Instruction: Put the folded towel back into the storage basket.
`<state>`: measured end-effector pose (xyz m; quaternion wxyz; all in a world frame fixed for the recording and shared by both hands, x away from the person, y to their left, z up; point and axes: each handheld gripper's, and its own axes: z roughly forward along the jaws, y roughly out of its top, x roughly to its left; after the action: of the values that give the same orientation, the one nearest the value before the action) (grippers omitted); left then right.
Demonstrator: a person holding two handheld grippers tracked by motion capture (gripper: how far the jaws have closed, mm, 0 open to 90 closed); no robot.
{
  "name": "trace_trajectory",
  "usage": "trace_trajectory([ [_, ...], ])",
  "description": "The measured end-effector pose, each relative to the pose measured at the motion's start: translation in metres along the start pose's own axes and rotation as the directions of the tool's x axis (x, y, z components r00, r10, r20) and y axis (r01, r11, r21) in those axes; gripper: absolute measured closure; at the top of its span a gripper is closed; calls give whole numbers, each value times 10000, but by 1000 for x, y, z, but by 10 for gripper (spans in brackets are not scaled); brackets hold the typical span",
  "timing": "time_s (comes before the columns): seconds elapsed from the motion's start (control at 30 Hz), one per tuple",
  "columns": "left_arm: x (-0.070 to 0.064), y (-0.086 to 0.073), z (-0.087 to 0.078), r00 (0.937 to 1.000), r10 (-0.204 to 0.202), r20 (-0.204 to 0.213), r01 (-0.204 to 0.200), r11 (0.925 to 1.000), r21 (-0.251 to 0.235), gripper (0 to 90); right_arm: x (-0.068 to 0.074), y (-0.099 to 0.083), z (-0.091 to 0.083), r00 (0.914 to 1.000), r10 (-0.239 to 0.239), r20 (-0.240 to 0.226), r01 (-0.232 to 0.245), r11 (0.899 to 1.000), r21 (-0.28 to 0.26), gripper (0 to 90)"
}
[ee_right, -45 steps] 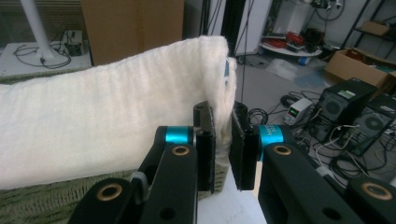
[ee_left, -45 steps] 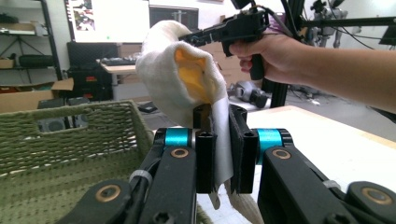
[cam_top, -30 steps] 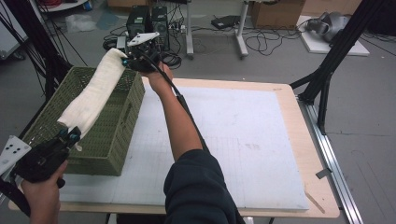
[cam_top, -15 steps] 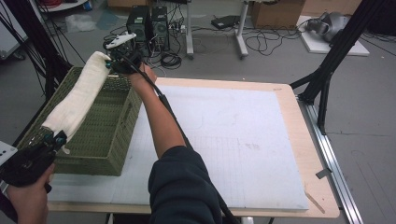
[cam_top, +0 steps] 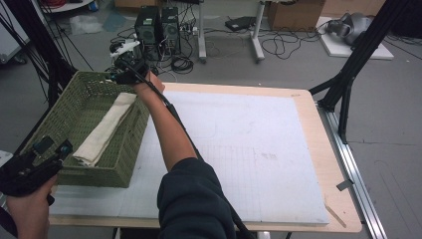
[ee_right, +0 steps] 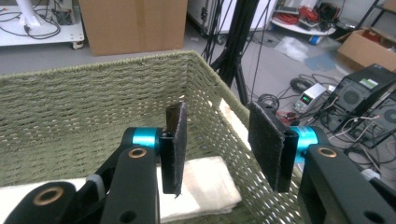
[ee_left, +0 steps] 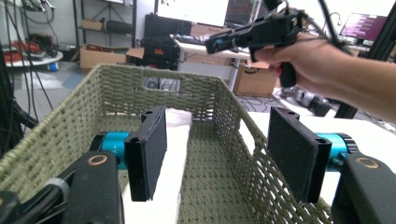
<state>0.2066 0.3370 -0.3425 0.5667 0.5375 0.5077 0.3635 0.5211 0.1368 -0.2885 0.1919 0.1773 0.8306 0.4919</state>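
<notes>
High view showed the folded towel (cam_top: 105, 130) lying inside the green basket (cam_top: 59, 117) on the table (cam_top: 308, 114), so placement looked done; both the left gripper (ee_left: 224, 161) and right gripper (ee_right: 224, 147) had their jaws apart, leaving only withdrawal.

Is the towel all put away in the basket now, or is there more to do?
It looks nearly done. The folded white towel lies flat on the bottom of the green basket. Nothing is in hand: the left gripper and the right gripper both stand open above the basket, holding nothing. What seems left is just pulling both grippers away from the basket.
</notes>
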Motion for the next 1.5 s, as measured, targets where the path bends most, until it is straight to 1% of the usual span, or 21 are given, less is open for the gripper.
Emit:
trace_trajectory([
  [0.13,-3,0,3,9985,-386,398,386,9993,9,361,-5,-2,-18,10000,34,-37,-35,10000,-73,526],
  [0.17,-7,1,6,9975,-285,648,281,9996,78,351,-8,-3,-23,10000,54,-55,-54,10000,-53,512],
  [0.3,-16,1,13,9943,-261,1034,251,9996,105,265,-18,-12,-45,9986,331,-421,-328,9994,99,484],
  [0.5,-28,2,22,9899,-214,1399,174,9994,299,193,-33,-27,-79,9962,547,-673,-553,9984,-67,371],
  [0.6,-32,2,25,9868,-155,1614,98,9993,364,193,-38,-33,-97,9961,677,-570,-689,9974,-188,312],
  [0.67,-35,1,28,9833,-132,1815,56,9991,423,192,-41,-36,-107,9958,877,-267,-885,9956,-294,219],
  [0.7,-39,0,31,9788,-136,2041,35,9988,498,193,-43,-38,-112,9948,995,-221,-1002,9944,-325,206],
  [0.77,-41,0,32,9774,-98,2112,-17,9985,542,193,-47,-40,-121,9940,1069,-215,-1074,9940,-222,199],
  [0.8,-46,-1,35,9727,28,2321,-164,9982,568,193,-48,-41,-125,9943,1053,-191,-1057,9942,-186,187],
  [0.83,-46,-1,35,9727,28,2321,-164,9982,568,193,-49,-42,-130,9942,1064,-147,-1066,9942,-147,183],
  [0.87,-51,-1,37,9632,235,2677,-383,9980,504,193,-50,-43,-135,9943,1060,-89,-1061,9943,-110,183],
  [0.9,-53,-1,38,9599,306,2786,-461,9977,493,193,-51,-45,-140,9946,1040,-52,-1040,9945,-107,183],
  [0.93,-53,-1,38,9599,306,2786,-461,9977,493,193,-51,-45,-140,9946,1040,-52,-1040,9945,-107,183],
  [1.13,-70,-6,51,9342,203,3563,-523,9954,804,190,-61,-63,-178,9909,1339,98,-1341,9908,206,180],
  [1.17,-70,-6,51,9342,203,3563,-523,9954,804,190,-61,-66,-184,9893,1448,164,-1451,9892,189,180],
  [1.27,-80,-8,57,9191,296,3929,-724,9929,946,191,-61,-81,-204,9864,1625,232,-1628,9866,102,180],
  [1.3,-80,-8,57,9191,296,3929,-724,9929,946,191,-61,-86,-210,9854,1677,295,-1681,9857,116,180],
  [1.4,-87,-10,61,9095,290,4148,-788,9915,1035,190,-62,-102,-228,9819,1823,523,-1835,9829,184,180],
  [1.43,-92,-11,64,9034,308,4276,-821,9914,1020,191,-62,-107,-233,9808,1865,578,-1879,9820,195,180],
  [1.47,-92,-11,64,9034,308,4276,-821,9914,1020,191,-62,-112,-238,9798,1896,640,-1913,9813,218,180],
  [1.5,-97,-11,67,8954,293,4444,-842,9910,1044,191,-62,-116,-243,9796,1877,714,-1897,9816,226,180],
])
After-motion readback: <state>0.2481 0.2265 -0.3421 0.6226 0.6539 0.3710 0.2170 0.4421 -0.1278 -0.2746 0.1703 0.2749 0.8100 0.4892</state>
